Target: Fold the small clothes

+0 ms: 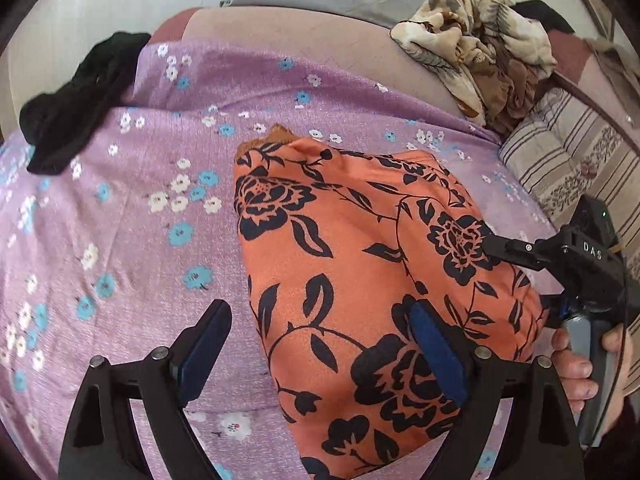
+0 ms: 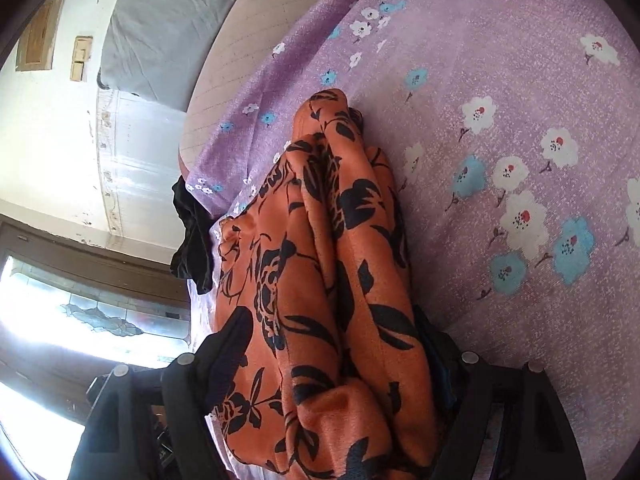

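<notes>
Both tongs, left (image 1: pixel 320 344) and right (image 2: pixel 340 364), spread over our soft, slippery orange garment (image 1: pixel 360 260) on the purple sheet (image 1: pixel 140 240); pinch its edges.

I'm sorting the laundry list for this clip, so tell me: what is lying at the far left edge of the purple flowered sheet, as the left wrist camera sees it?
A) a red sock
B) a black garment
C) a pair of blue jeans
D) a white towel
B: a crumpled black garment lies at the far left edge of the purple flowered sheet, apart from the orange flowered cloth.
</notes>
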{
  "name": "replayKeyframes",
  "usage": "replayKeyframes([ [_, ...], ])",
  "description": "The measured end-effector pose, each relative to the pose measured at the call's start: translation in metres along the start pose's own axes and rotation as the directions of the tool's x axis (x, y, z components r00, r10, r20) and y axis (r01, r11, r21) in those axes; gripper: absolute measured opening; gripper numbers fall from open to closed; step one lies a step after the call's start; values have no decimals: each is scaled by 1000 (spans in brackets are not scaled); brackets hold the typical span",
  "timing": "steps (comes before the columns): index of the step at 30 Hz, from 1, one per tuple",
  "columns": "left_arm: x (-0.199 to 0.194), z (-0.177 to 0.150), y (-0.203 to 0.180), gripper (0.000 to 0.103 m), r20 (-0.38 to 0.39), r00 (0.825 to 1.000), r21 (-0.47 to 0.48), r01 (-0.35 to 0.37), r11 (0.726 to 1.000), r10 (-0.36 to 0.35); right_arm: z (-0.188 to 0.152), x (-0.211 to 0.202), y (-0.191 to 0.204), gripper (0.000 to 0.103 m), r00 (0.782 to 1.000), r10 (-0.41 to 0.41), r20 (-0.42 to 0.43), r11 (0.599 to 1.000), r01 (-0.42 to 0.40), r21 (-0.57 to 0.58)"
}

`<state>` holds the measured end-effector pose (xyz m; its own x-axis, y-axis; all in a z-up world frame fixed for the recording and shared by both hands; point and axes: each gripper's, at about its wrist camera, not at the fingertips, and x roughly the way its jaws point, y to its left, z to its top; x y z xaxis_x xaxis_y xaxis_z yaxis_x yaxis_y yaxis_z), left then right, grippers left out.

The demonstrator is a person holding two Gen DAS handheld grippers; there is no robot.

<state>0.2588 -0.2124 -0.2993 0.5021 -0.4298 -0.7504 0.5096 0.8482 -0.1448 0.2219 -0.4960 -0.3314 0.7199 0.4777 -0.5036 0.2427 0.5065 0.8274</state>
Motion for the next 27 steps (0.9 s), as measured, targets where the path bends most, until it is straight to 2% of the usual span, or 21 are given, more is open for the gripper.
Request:
replayKeyframes([
  [2, -3, 1, -1, 92, 4, 1000, 29, -28, 999, 28, -2, 1, 4, 80, 1000, -14, 3, 1000, 14, -7],
  [9, -12, 1, 4, 92, 2, 999, 33, -44, 998, 44, -1, 2, 16, 80, 996, -91, 25, 996, 91, 7],
  [12, -17, 2, 2, 92, 18, 997, 44, -78, 996, 77, -2, -5, 28, 80, 985, -164, 62, 986, 165, -24],
  [14, -20, 3, 2, 92, 26, 995, 48, -92, 995, 91, -4, -12, 43, 80, 961, -248, 122, 963, 259, -79],
  [17, -22, 4, 5, 92, 34, 995, 40, -100, 994, 99, -10, -27, 71, 80, 889, -376, 261, 890, 425, -164],
  [19, -24, 5, 6, 92, 38, 994, 36, -104, 994, 102, -16, -38, 87, 80, 850, -389, 354, 853, 478, -210],
  [20, -24, 5, 6, 92, 41, 994, 37, -106, 994, 104, -19, -41, 96, 80, 844, -369, 388, 847, 477, -233],
  [23, -24, 5, 7, 92, 40, 993, 42, -114, 993, 112, -28, -42, 116, 76, 873, -269, 407, 849, 415, -327],
  [25, -24, 5, 7, 92, 43, 992, 50, -121, 991, 119, -34, -34, 124, 60, 891, -235, 387, 844, 384, -373],
  [27, -23, 5, 7, 92, 43, 991, 54, -126, 991, 124, -33, -21, 122, 43, 922, -229, 311, 857, 343, -385],
])
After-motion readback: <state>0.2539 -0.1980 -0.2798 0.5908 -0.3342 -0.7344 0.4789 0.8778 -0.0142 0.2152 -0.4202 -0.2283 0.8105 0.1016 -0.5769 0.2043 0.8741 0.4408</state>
